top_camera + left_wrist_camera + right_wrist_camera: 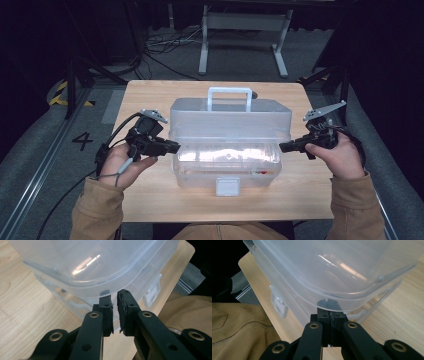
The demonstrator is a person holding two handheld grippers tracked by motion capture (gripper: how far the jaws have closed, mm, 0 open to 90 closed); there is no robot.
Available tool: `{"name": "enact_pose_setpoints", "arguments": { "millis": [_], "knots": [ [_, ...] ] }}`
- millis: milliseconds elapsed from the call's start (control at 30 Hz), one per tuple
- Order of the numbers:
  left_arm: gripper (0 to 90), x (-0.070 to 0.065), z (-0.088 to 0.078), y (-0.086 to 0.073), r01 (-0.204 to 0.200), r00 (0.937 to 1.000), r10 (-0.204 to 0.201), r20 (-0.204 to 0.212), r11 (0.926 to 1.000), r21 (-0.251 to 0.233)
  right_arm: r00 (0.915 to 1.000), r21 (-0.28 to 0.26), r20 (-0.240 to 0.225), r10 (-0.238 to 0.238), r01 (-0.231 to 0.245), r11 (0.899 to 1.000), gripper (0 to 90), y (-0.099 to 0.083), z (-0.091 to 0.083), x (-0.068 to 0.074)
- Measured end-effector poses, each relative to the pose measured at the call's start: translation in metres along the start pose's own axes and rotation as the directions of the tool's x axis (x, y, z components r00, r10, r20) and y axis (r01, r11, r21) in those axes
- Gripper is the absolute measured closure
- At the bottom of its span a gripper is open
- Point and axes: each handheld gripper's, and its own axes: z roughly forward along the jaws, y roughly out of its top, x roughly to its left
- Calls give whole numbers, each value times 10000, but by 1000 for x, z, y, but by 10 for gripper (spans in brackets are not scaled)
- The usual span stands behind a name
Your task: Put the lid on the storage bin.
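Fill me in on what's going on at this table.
A person holds a gripper in each hand at a clear plastic box on a wooden table. The left gripper pinches the lid's rim at the box's left end, the right gripper at the right end. The lid appears raised off the front of the base, its latch hanging loose.
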Motion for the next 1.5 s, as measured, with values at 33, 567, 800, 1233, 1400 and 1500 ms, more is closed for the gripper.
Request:
{"name": "enact_pose_setpoints", "arguments": {
  "millis": [33, 567, 800, 1233, 1400, 1500],
  "knots": [
    [815, 0, 0, 0, -21, 10000, 21, 16, 10000, 40, 10000, 64, 17, -10, 10, 10000, 894, 0, 0, 0],
    [815, 0, 2, -2, -270, 9996, 264, 93, 9975, 652, 9996, 764, 163, -231, 218, 9968, 894, -1, 4, 5],
    [809, -1, 3, -3, -402, 9991, 392, 134, 9953, 882, 9993, 1077, 233, -307, 280, 9938, 890, -2, 6, 4],
    [807, -2, 7, -4, -605, 9981, 578, 233, 9890, 1347, 9989, 1538, 199, -415, 380, 9874, 887, -3, 10, 5],
    [808, -2, 9, -4, -650, 9978, 620, 251, 9868, 1486, 9988, 1706, 157, -461, 427, 9844, 888, -3, 11, 5],
    [808, -2, 10, -5, -666, 9976, 625, 308, 9854, 1569, 9988, 1811, 153, -468, 432, 9825, 887, -4, 12, 5]
  ]
}}
